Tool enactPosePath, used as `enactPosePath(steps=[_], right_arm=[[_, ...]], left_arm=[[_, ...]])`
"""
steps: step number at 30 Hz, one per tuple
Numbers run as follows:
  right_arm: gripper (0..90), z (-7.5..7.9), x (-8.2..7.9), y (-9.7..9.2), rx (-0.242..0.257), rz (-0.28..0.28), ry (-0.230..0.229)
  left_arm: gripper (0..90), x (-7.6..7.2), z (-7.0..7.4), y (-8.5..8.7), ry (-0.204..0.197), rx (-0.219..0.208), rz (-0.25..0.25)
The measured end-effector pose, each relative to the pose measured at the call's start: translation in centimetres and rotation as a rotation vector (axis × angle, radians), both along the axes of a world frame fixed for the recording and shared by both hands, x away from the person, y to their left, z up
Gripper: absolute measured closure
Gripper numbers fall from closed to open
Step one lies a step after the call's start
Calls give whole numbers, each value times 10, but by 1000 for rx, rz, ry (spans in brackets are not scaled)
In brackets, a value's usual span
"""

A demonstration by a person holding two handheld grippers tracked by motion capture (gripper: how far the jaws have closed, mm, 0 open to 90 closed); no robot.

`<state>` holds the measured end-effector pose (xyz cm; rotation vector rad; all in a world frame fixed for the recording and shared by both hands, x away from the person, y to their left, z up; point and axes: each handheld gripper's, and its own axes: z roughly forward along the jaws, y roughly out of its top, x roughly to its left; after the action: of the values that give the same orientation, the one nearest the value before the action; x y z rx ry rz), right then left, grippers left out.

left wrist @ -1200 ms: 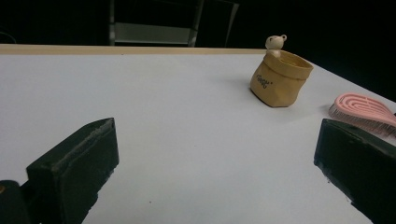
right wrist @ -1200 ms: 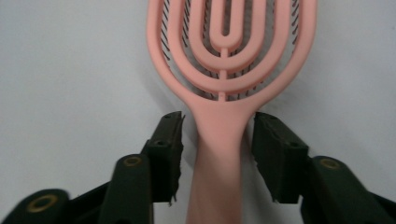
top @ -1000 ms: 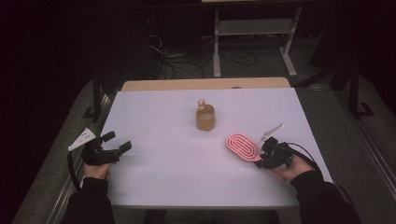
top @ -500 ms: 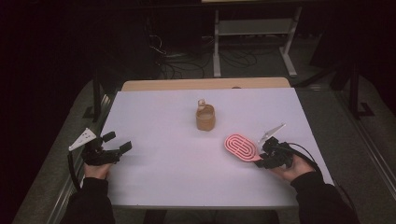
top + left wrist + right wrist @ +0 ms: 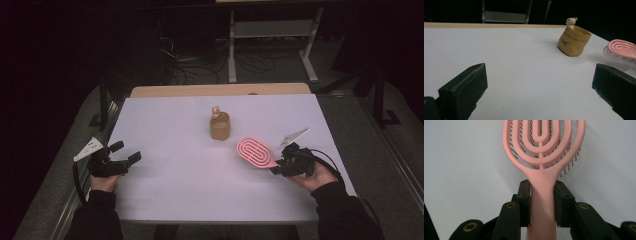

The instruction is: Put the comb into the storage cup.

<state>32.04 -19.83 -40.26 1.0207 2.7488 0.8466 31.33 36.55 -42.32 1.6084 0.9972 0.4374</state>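
The jaws of the right gripper [image 5: 541, 195] are closed on the handle of the pink hairbrush [image 5: 541, 150]; the pads press on both sides of the handle just below the oval head. Over the last second these jaws closed the last small amount onto the handle. In the high view the hairbrush [image 5: 255, 152] extends from the right gripper [image 5: 280, 165] toward the centre of the bench [image 5: 175, 190], back upward and bristles down, low over the bench or resting on it; which cannot be told.

The jaws of the left gripper [image 5: 539, 92] stand wide apart with nothing between them, low over the bench at its left edge [image 5: 127, 161].

Step in hand, as judged: grasp completed, lift not yet made.

The tan paper pouch [image 5: 220, 126], upright and open at the top with a small bear figure [image 5: 216, 110] at its rim, stands near the brush head, toward the far side. If the pouch is the destination, the next move calls for a lift, a turn of the brush, and a clean entry that does not tip the light pouch.
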Motion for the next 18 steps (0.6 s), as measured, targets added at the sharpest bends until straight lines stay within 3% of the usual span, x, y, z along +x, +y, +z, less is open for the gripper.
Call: enactPosePath(steps=[14,18], right_arm=[[692,28,2,11,45,35,-58],[692,34,7,13,93,37,-77]], left_arm=[[0,1,-1,2,5,-9,10],[0,0,-1,1,5,-10,12]])
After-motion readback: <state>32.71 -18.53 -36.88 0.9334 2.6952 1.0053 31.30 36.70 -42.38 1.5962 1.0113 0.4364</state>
